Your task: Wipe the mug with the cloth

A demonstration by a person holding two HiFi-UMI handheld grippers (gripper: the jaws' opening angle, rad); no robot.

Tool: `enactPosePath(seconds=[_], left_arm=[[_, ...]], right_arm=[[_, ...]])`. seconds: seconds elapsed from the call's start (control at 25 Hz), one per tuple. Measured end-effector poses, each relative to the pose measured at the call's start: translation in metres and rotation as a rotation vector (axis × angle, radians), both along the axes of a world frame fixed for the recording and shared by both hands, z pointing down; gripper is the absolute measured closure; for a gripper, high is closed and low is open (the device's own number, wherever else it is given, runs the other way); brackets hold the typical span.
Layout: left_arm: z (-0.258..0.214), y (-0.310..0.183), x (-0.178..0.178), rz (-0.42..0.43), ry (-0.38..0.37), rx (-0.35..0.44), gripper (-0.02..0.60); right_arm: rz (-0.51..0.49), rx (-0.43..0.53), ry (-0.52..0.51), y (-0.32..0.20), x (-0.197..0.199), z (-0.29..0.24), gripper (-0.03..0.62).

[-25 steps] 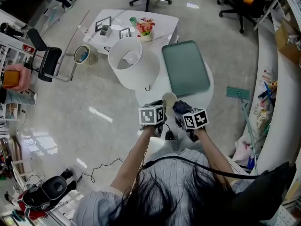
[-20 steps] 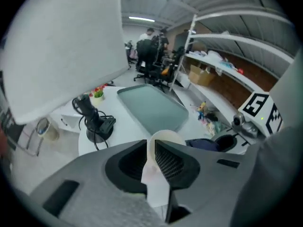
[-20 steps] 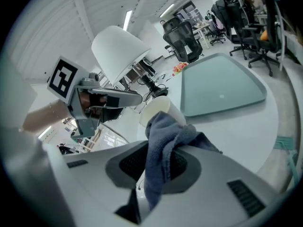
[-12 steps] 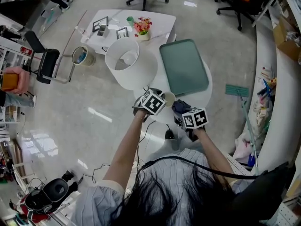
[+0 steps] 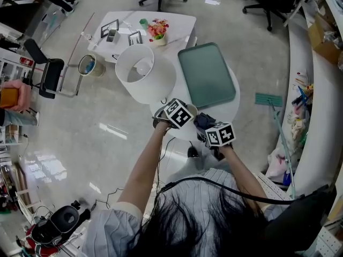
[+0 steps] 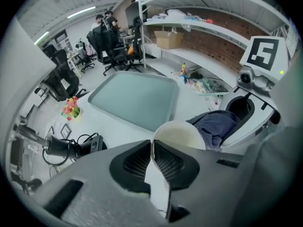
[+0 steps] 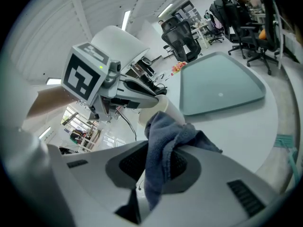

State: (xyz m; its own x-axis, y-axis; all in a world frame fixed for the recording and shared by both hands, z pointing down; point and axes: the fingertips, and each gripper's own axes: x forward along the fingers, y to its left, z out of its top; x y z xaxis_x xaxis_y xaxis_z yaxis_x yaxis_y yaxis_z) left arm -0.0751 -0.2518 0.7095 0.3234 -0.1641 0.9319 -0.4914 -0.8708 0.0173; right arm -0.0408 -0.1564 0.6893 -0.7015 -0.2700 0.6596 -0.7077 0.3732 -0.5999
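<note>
Head view: both tools meet above the near edge of the white tabletop (image 5: 228, 110), short of the green tray (image 5: 206, 75). The left hand-held gripper (image 5: 182, 114) carries the cream mug (image 5: 192, 110). The right hand-held gripper (image 5: 212, 129) holds the dark blue cloth (image 5: 203, 120) right beside it. The mug is off the surface, so the wiping depends wholly on the two grips.

Left gripper view: the jaws are closed on the mug's wall, one pad inside the rim and one outside. The open mouth faces away, toward the cloth. That is a thin pinch. I judge that pressure from the cloth should run along the wall rather than pry across it, or the mug may pivot.

Right gripper view: the jaws are clamped on a bunched fold of the cloth. A loose wad stands out past the tips and appears to touch the mug's side. It would be best to lead with that wad and hold the hard tips clear of the mug. Turning the mug with the left wrist would bring fresh wall to the cloth in short strokes.
</note>
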Motion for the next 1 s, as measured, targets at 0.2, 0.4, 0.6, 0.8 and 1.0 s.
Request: enactPosePath(seconds=[0.2,0.4,0.6,0.8,1.0], left_arm=[[-0.001,0.005,0.000,-0.178,0.090,-0.021,0.545],[-0.006,0.012,-0.012,-0.486,0.171,-0.052,0.545],[-0.013,0.020,-0.030,-0.768,0.250,-0.072,0.545],[-0.010,0.032,-0.045,-1.094,0.379,-0.151,0.543],[-0.009,0.044,-0.052,-1.261,0.417,-0.175,0.543]], right_arm=[[0.006,0.000,0.005,0.004,0.004,0.003,0.514],[0.004,0.000,0.004,0.007,0.005,0.005,0.514],[-0.005,-0.003,0.013,0.010,0.002,0.006,0.514],[-0.034,-0.004,0.016,0.012,-0.007,0.004,0.514],[-0.061,-0.001,0.016,0.018,-0.014,0.002,0.514]])
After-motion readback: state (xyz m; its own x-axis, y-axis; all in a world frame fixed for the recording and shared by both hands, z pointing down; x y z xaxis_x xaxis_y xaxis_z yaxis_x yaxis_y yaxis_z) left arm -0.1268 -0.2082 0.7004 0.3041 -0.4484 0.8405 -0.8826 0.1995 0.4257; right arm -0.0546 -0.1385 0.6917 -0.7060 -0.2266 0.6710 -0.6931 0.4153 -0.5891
